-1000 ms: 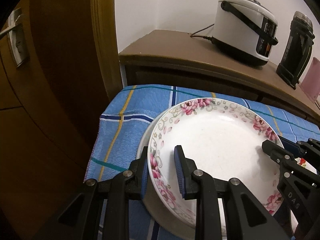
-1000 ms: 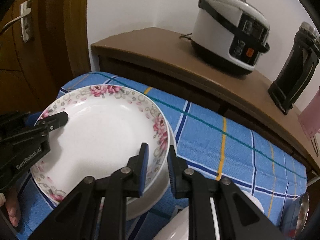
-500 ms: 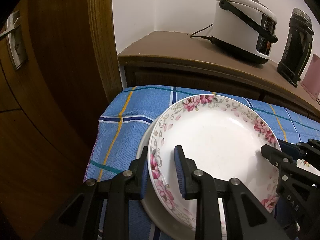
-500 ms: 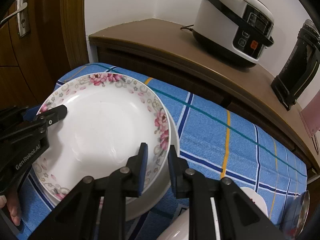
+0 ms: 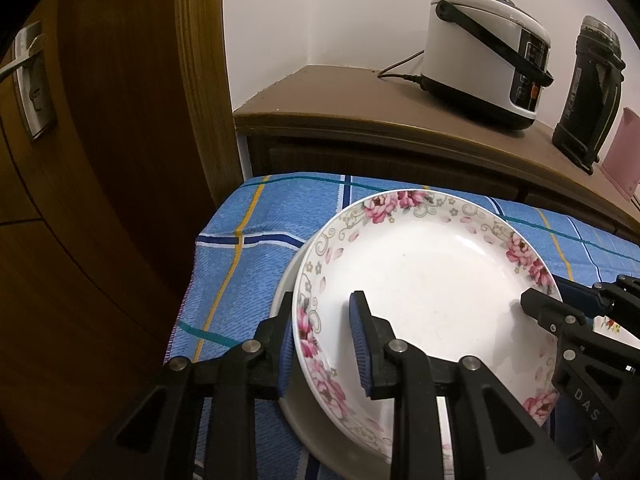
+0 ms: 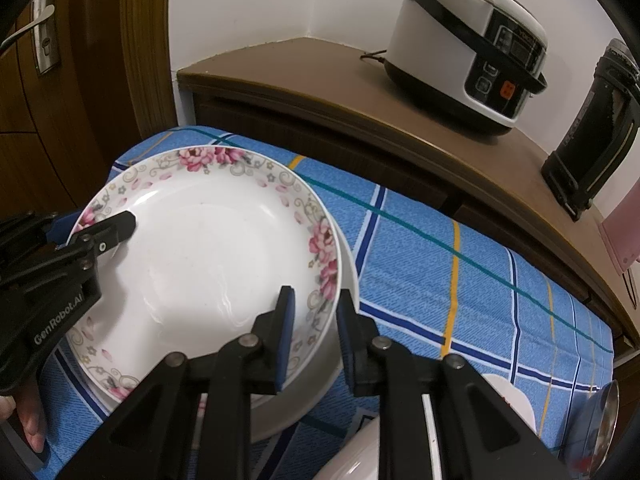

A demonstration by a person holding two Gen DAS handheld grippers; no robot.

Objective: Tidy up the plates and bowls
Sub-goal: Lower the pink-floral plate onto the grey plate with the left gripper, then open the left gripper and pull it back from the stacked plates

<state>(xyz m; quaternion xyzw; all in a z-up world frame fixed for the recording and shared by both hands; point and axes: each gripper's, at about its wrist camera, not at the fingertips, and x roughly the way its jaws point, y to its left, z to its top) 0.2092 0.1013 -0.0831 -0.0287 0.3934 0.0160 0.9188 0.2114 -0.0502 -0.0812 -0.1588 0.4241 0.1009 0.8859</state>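
A white plate with a pink flower rim (image 5: pixel 432 280) (image 6: pixel 208 256) lies on top of a plain white plate (image 5: pixel 288 296) (image 6: pixel 328 364) on the blue checked cloth. My left gripper (image 5: pixel 322 344) straddles the flowered plate's left rim, one finger over it and one outside. My right gripper (image 6: pixel 314 332) straddles its right rim the same way. Both pairs of jaws stand a little wider than the rim, and I cannot tell if they grip it. Each gripper shows in the other view, the right one (image 5: pixel 560 320) and the left one (image 6: pixel 96 236).
A brown sideboard (image 5: pixel 360 116) stands behind the table with a white rice cooker (image 5: pixel 484 56), a black jug (image 5: pixel 588 92) and a pink item (image 5: pixel 624 152). A wooden door (image 5: pixel 100 120) is at left. A white dish (image 6: pixel 508 400) and a metal spoon (image 6: pixel 608 412) lie at lower right.
The flowered plate and both grippers have shifted slightly toward the table's back left; the plate sits lower on the plain plate.
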